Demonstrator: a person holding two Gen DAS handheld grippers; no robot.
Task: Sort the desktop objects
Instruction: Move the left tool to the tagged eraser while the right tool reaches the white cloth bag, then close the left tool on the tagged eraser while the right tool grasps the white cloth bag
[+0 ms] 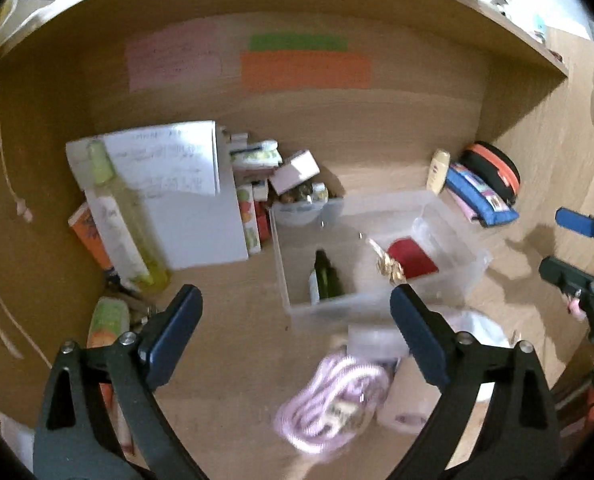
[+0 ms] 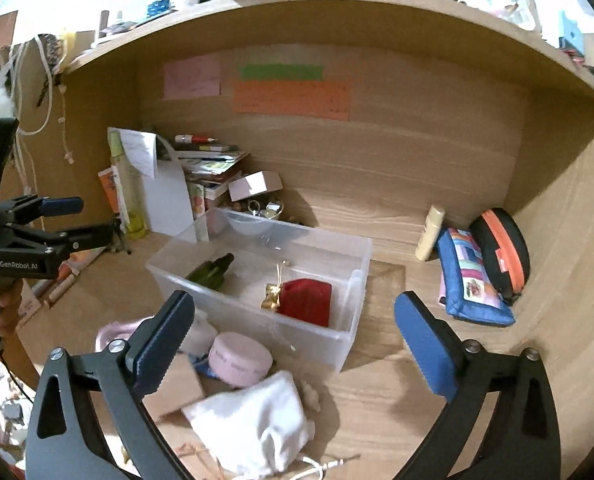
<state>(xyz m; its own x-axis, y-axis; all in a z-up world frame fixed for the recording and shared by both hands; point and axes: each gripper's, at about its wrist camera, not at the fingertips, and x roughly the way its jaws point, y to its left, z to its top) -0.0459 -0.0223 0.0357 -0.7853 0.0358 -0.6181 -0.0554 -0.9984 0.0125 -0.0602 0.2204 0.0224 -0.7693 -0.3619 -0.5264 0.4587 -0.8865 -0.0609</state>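
Wooden desk (image 2: 397,380) with a back wall and a shelf on top is what I see, with colored paper notes (image 2: 293,98) stuck up. My left gripper (image 1: 297,320) is wide open and holds nothing. My right gripper (image 2: 293,328) is wide open too, with nothing in it. I see the clear box (image 2: 351,276) just past both, with a green bottle (image 2: 213,270) and a red pouch (image 2: 309,300) inside. A white bag (image 2: 253,424) lies under my right gripper.

One clear bin (image 2: 353,280) held one green bottle (image 2: 211,270) and one red pouch (image 2: 309,300). Two zip cases (image 2: 473,280) lay right; three paper notes (image 2: 291,100) hung behind.
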